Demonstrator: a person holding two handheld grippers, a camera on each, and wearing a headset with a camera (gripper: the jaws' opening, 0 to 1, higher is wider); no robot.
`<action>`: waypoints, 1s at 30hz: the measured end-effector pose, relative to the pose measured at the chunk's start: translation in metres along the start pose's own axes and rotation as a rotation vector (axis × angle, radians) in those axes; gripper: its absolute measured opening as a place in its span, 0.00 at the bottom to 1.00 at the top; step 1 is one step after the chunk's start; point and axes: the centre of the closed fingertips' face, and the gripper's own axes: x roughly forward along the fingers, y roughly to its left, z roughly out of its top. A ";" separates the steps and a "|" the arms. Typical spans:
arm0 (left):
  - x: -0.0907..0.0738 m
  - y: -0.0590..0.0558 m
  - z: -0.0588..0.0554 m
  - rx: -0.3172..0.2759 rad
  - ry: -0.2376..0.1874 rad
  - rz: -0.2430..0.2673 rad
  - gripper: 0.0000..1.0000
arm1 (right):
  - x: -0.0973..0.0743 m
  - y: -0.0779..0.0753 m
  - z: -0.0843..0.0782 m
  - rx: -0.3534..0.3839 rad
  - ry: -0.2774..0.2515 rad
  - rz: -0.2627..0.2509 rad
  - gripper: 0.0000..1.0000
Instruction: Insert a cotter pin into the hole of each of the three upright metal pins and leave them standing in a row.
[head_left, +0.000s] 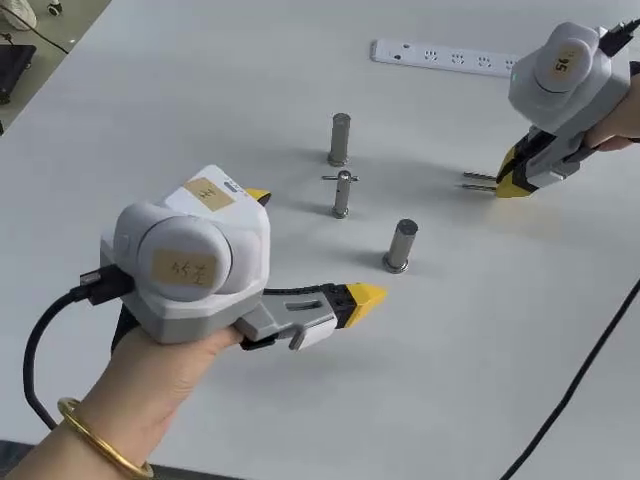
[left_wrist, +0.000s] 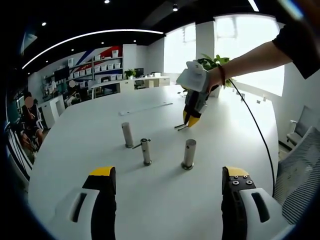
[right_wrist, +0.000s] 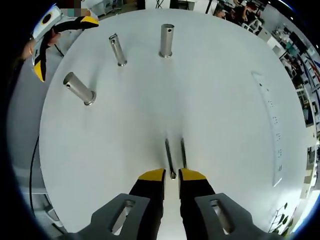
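Observation:
Three upright metal pins stand in a loose row on the white table: a far pin (head_left: 340, 138) (left_wrist: 128, 135) (right_wrist: 166, 40), a middle pin (head_left: 342, 195) (left_wrist: 146, 151) (right_wrist: 118, 50) with a cotter pin through its top hole, and a near pin (head_left: 402, 245) (left_wrist: 189, 154) (right_wrist: 80, 88). My right gripper (head_left: 508, 178) (right_wrist: 172, 175) (left_wrist: 190, 120) is shut on a cotter pin (head_left: 480, 181) (right_wrist: 171, 156), whose two thin legs point toward the row, well to the right of it. My left gripper (head_left: 312, 245) (left_wrist: 169, 172) (right_wrist: 64, 46) hovers open and holds nothing, just short of the near pin.
A white power strip (head_left: 445, 57) (left_wrist: 145, 108) (right_wrist: 272, 135) lies at the table's far side. A black cable (head_left: 580, 380) trails across the right corner. The table's left edge (head_left: 40, 80) is close to the far left.

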 end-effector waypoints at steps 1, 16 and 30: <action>0.000 0.000 0.000 0.000 0.000 0.000 0.87 | 0.001 -0.001 0.000 -0.006 0.005 0.000 0.05; 0.000 -0.002 0.001 -0.010 -0.005 -0.017 0.83 | 0.007 -0.007 -0.003 -0.006 0.007 0.029 0.00; -0.002 -0.001 -0.001 -0.006 0.008 -0.015 0.82 | 0.008 -0.008 -0.004 -0.029 0.035 -0.006 0.00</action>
